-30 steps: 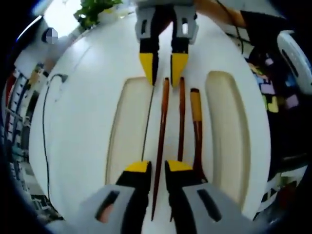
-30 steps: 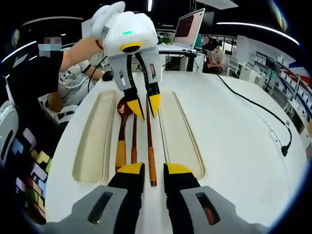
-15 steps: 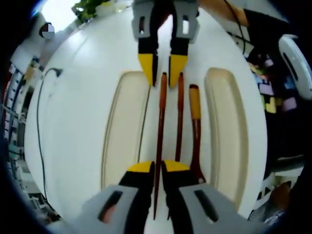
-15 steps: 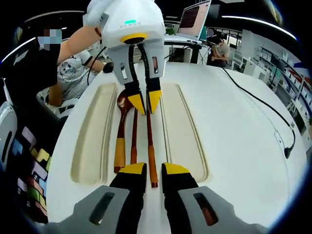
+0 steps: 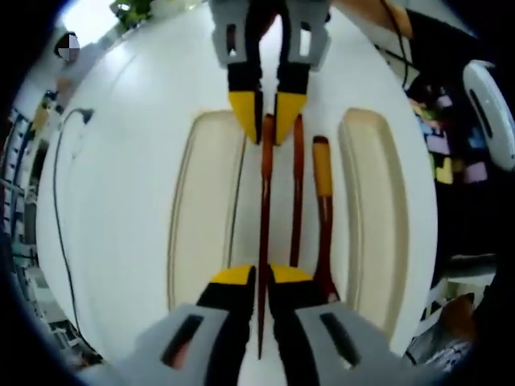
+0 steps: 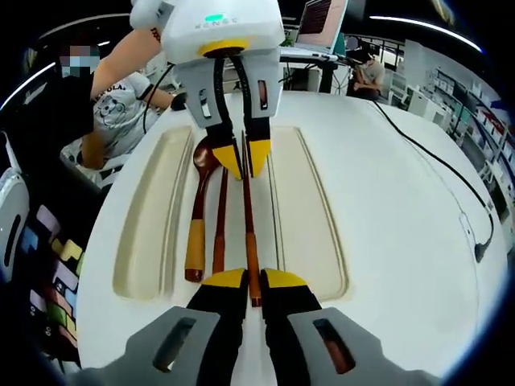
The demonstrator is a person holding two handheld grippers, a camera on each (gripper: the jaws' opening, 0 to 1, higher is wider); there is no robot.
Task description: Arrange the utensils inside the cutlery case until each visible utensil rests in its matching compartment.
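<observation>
White table (image 5: pixel 121 241): chopstick (image 5: pixel 264 241) between both claws' jaws.

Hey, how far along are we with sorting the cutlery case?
Done: nothing; the side compartments hold nothing. In hand: left gripper and right gripper pinch opposite ends of one chopstick. Left: that one, the second chopstick and the spoon, all lying between the compartments.

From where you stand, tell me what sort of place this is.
Probably an open office or lab, not a kitchen. Beyond the white table stand a laptop and more desks, a seated person works at the back, and ceiling strip lights run overhead.
</observation>
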